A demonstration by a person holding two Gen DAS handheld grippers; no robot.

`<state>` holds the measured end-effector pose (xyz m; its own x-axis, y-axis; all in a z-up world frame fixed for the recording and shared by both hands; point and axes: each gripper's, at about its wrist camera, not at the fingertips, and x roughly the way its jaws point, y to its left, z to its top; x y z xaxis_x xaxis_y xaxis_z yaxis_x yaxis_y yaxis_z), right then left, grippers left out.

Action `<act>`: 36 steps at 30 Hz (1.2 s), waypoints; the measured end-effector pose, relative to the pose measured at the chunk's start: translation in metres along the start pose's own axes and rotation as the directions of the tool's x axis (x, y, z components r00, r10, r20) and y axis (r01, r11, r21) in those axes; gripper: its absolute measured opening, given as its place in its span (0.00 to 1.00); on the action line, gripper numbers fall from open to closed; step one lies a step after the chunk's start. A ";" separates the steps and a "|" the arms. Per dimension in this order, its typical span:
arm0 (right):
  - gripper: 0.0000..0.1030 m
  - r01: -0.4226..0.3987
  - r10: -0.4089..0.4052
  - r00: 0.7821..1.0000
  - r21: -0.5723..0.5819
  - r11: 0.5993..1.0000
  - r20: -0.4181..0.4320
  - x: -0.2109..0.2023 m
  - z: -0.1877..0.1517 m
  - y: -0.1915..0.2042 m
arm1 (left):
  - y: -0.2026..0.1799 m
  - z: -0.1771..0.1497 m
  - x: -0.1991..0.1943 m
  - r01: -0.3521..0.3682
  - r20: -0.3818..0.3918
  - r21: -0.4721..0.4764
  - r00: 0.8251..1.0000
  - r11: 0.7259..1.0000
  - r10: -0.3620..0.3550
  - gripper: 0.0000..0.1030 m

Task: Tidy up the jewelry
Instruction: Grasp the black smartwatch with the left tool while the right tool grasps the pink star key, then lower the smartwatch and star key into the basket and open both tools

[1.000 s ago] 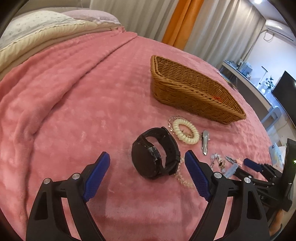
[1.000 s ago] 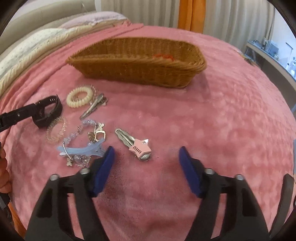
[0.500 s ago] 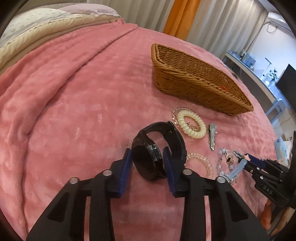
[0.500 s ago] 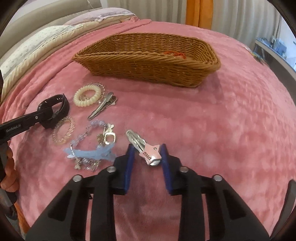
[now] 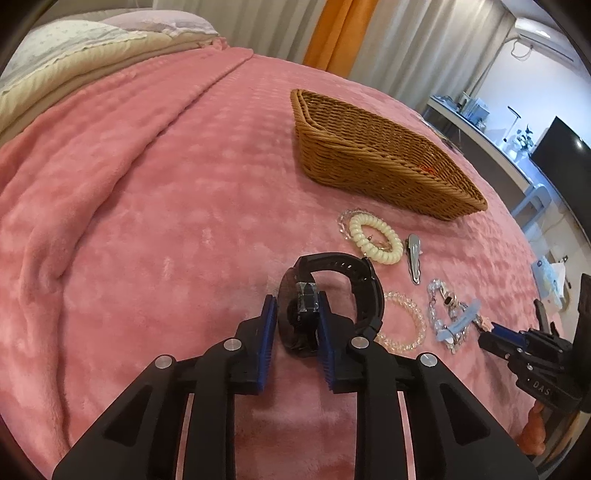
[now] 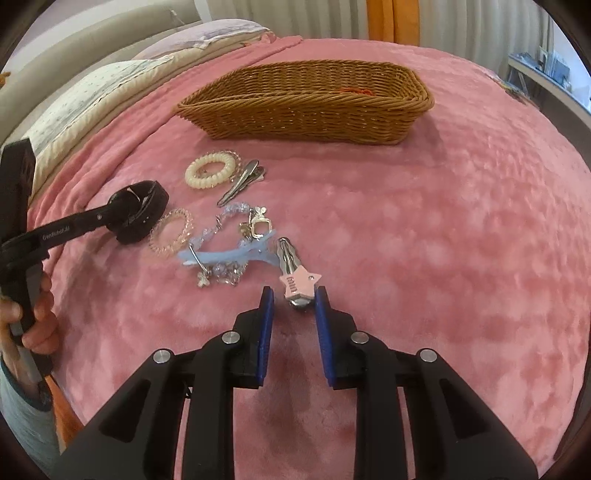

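2 grips: left gripper (image 5: 297, 314) closing its jaws on watch (image 5: 332, 264); only right view shows right gripper (image 6: 294, 300) pinching star clip (image 6: 298, 283)

My pads (image 5: 269, 325) blue, arms black. Watch (image 5: 325, 295) black. Blanket (image 5: 147, 206) pink, dimpled plush. Basket (image 5: 369, 162) tan-brown weave. Coil hair tie (image 5: 375, 238) cream. Star clip (image 6: 299, 284) pale pink. Long clip (image 6: 229, 255) light blue. Curtain (image 5: 334, 33) orange.

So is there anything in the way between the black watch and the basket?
Partly. The watch, clamped in the left gripper, has the cream coil hair tie lying on the blanket between it and the basket. Lifted over that, nothing visible blocks it.
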<state>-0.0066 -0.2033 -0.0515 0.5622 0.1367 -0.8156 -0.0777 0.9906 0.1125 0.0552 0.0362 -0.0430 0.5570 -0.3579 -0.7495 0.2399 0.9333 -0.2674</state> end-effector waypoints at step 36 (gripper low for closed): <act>0.20 -0.008 0.005 0.961 0.011 1.000 0.276 -0.068 0.059 -0.010 | -0.048 0.043 -0.053 0.030 0.232 0.088 0.972 0.996 -0.050 0.13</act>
<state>0.0041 -0.2224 0.0363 0.7671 0.1364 -0.6269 -0.0736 0.9894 0.1252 0.0482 0.0093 0.0358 0.7132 -0.4015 -0.5745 0.3255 0.9156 -0.2359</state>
